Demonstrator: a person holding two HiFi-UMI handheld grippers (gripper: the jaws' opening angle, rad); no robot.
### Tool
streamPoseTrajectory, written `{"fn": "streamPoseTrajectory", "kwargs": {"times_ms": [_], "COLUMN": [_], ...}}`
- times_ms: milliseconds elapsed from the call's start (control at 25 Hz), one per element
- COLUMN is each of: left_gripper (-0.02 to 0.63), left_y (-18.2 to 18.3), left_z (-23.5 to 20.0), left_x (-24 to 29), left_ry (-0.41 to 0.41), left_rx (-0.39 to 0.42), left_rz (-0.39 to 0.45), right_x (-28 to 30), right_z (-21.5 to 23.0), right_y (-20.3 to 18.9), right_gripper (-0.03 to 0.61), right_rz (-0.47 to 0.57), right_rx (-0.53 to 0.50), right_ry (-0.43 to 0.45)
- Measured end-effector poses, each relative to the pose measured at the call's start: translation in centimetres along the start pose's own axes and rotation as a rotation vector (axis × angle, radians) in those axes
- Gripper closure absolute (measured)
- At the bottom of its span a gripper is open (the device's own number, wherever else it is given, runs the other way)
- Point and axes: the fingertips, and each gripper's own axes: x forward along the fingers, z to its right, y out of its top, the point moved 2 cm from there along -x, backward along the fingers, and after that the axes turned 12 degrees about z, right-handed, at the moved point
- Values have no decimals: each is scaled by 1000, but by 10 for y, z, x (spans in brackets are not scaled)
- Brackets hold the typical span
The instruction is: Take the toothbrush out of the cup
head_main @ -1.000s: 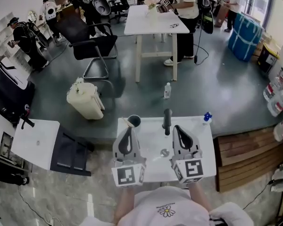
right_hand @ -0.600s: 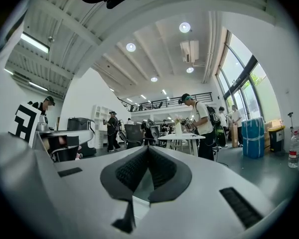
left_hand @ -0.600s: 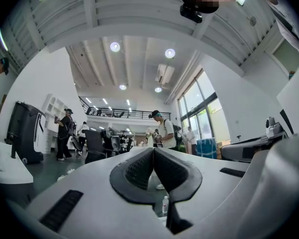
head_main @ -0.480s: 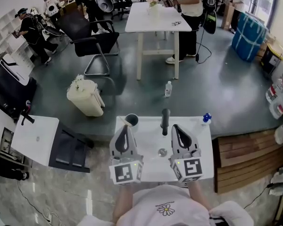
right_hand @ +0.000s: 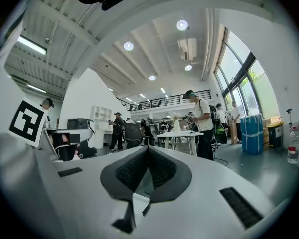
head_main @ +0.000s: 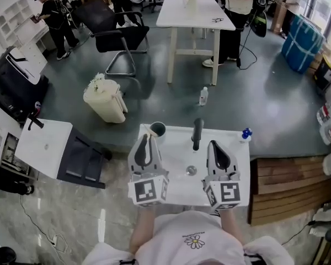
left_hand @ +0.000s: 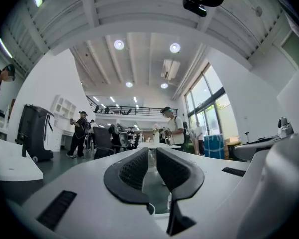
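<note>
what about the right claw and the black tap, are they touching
Apart. The head view shows a strip of white sink between the right claw and the tap; the right gripper view shows its jaws shut on nothing.

Bright, even light reaches me from round ceiling lights point(left_hand: 119, 44) and tall windows point(left_hand: 204, 99) at the right, leaving a pale sheen on the grey floor point(head_main: 259, 104) and only soft shadows. The head view is sharp at the cup point(head_main: 158, 129) on the white surface point(head_main: 179, 148) but bows toward its edges. Both gripper views are strongly curved inside a black round border and soft nearest the lens.
</note>
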Motion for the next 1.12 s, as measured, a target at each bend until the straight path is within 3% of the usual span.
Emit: {"fn": "streamPoseTrajectory", "kwargs": {"times_ms": [160, 360, 760, 1120], "left_gripper": [491, 383, 399, 434], "left_y": [-15, -67, -149, -191], "left_z": [-10, -29, -50, -46], "left_x": [10, 23, 31, 36], "left_ry": [44, 147, 273, 271], "left_rx": [-36, -152, -282, -271], "left_rz": [-37, -145, -322, -428], "right_x": [-3, -6, -12, -15], "right_z": [2, 7, 23, 24], "right_y": [-1, 1, -2, -8], "right_gripper": [566, 567, 568, 567], "right_rz": [-3, -5, -26, -52], "right_rx": [2, -11, -39, -51], "right_ry": [-8, -27, -80, -99]}}
